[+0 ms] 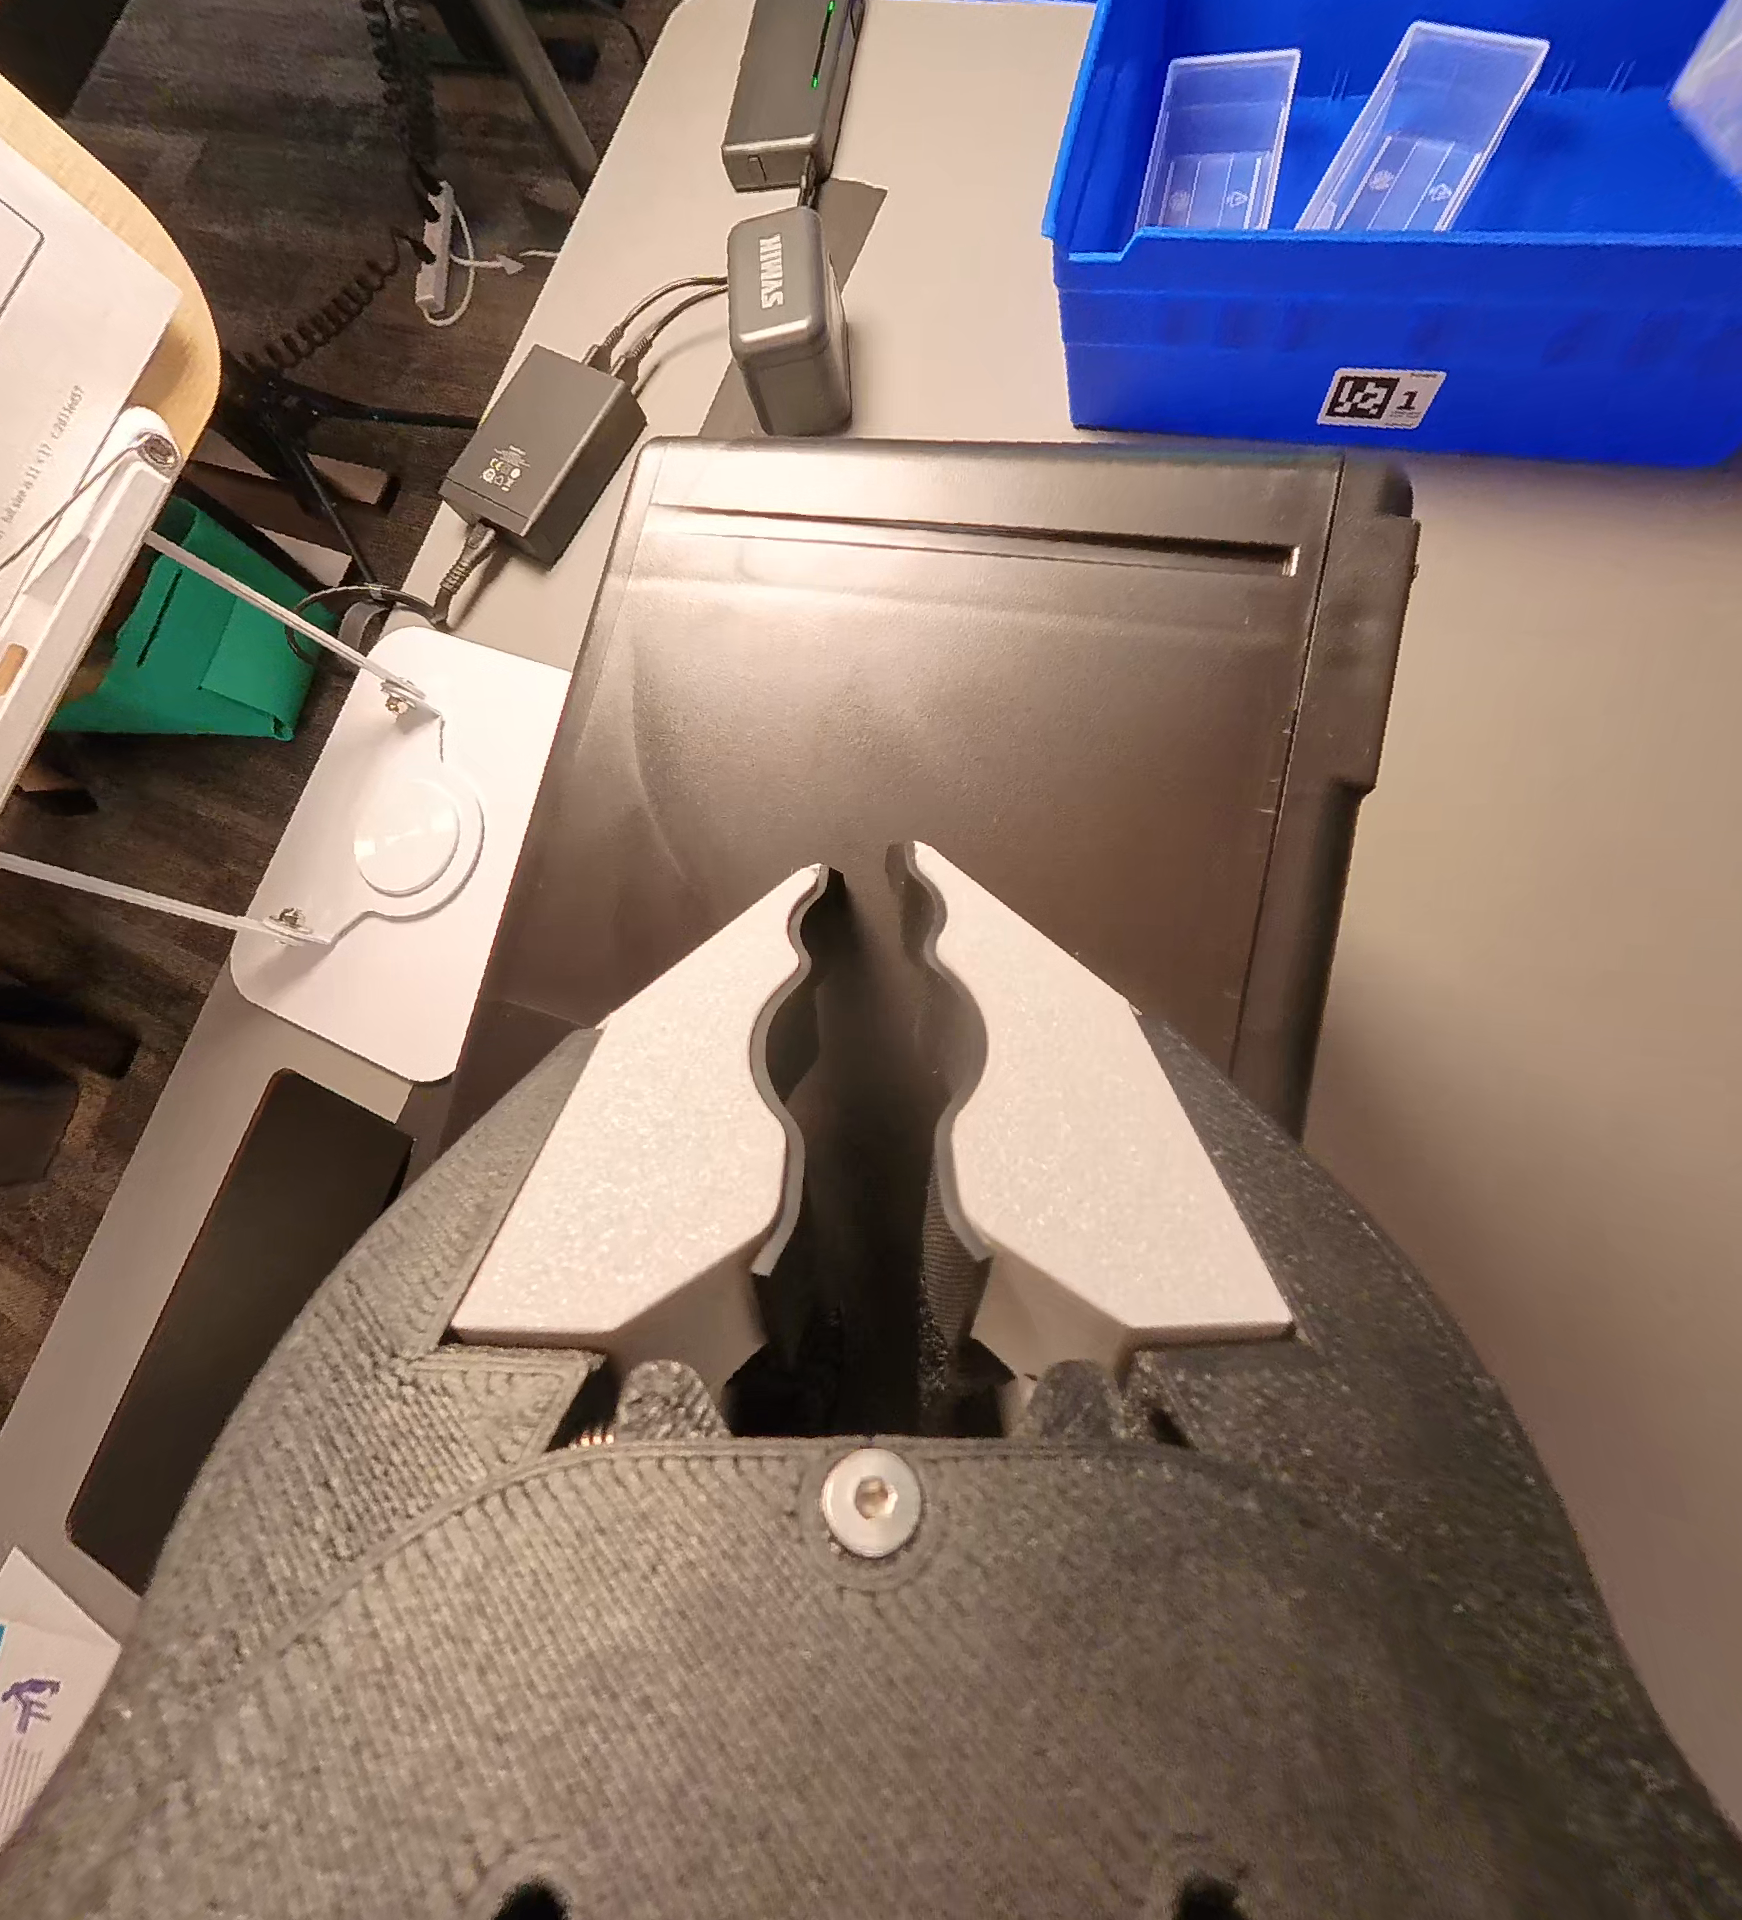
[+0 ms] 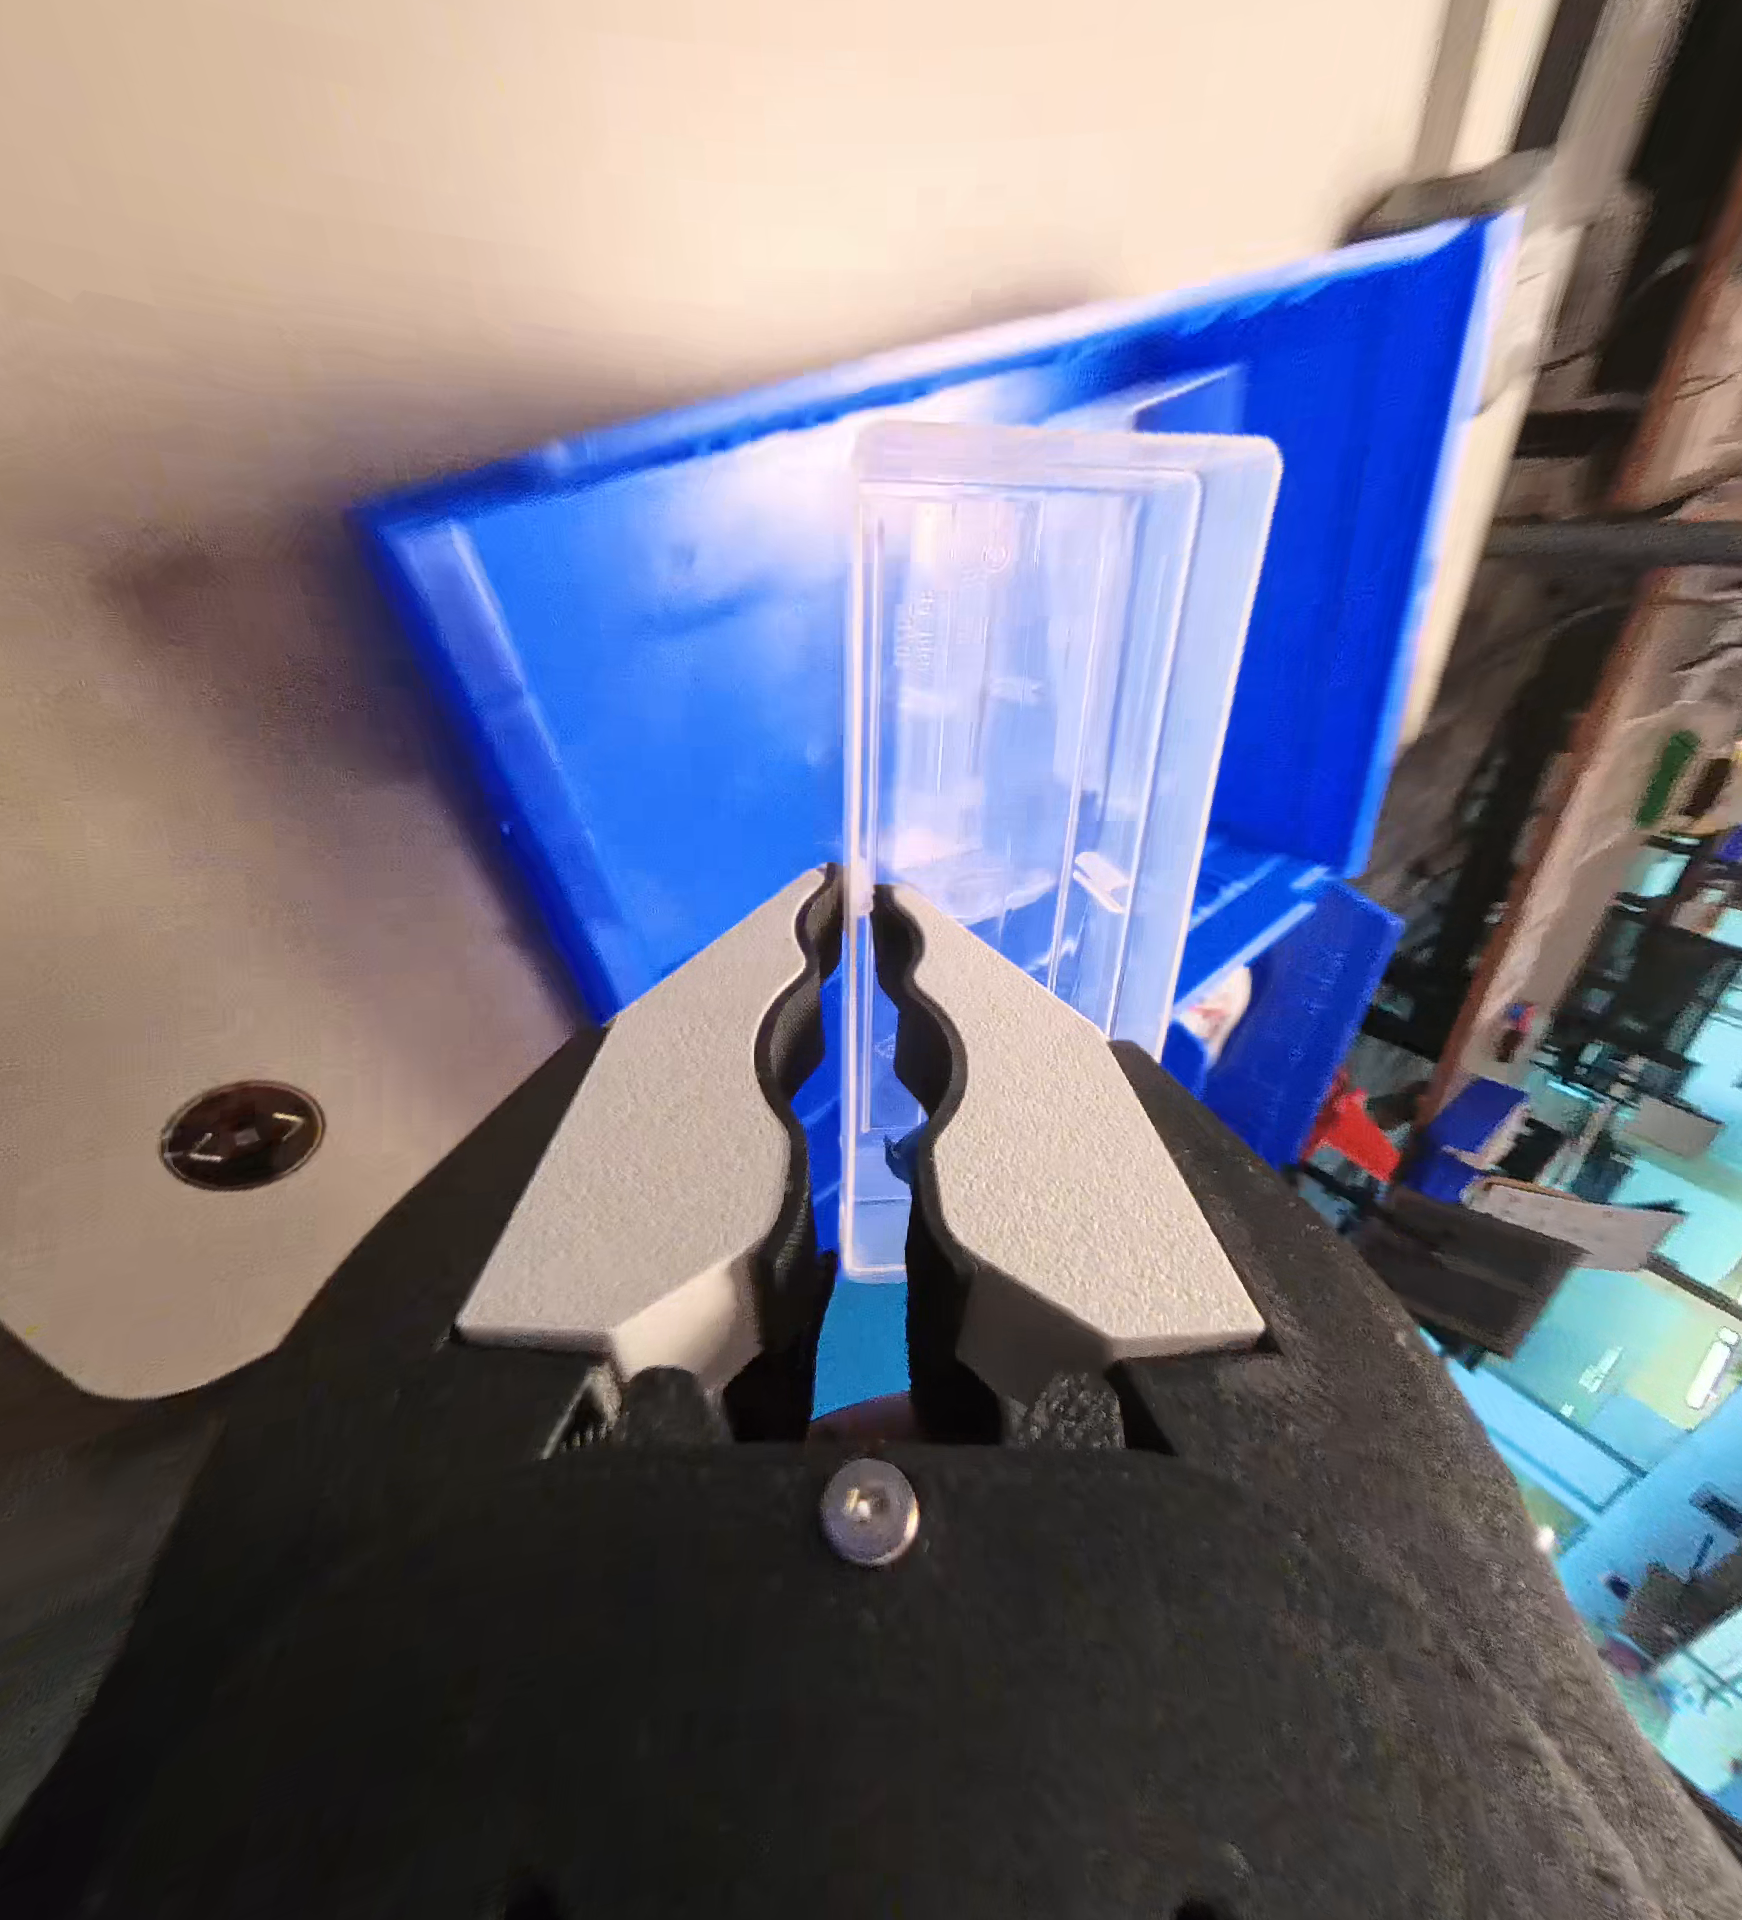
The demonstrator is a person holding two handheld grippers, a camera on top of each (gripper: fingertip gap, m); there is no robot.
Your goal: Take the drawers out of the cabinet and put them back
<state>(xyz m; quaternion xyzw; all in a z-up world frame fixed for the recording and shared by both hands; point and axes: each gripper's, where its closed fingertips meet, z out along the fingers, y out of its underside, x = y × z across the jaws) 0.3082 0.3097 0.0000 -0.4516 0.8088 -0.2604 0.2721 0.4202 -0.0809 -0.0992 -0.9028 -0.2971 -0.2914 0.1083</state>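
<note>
Two clear drawers (image 1: 1303,135) stand inside the blue bin (image 1: 1366,343), far ahead and to the right of the left gripper (image 1: 862,868). Its grey fingers (image 1: 701,1039) leave only a narrow slit between the tips. They are placed over the top of the black cabinet (image 1: 1002,675), which fills the space directly under and ahead of them. Whether the tips press on a part of the cabinet cannot be told, because the dark surface runs through the slit without a visible edge. Left of these jaws lie a white plate (image 1: 399,862) and black power adapters (image 1: 545,457) on the grey table (image 1: 1573,831).

The right gripper (image 2: 854,883) is closed on a third clear drawer (image 2: 1033,727). One thin wall of this drawer passes between the two tips, and both pads press on it. The drawer stretches forward from the jaws, and the same blue bin (image 2: 638,675) lies just behind it. To the left of these jaws the table (image 2: 223,312) shows a round dark button (image 2: 241,1132).
</note>
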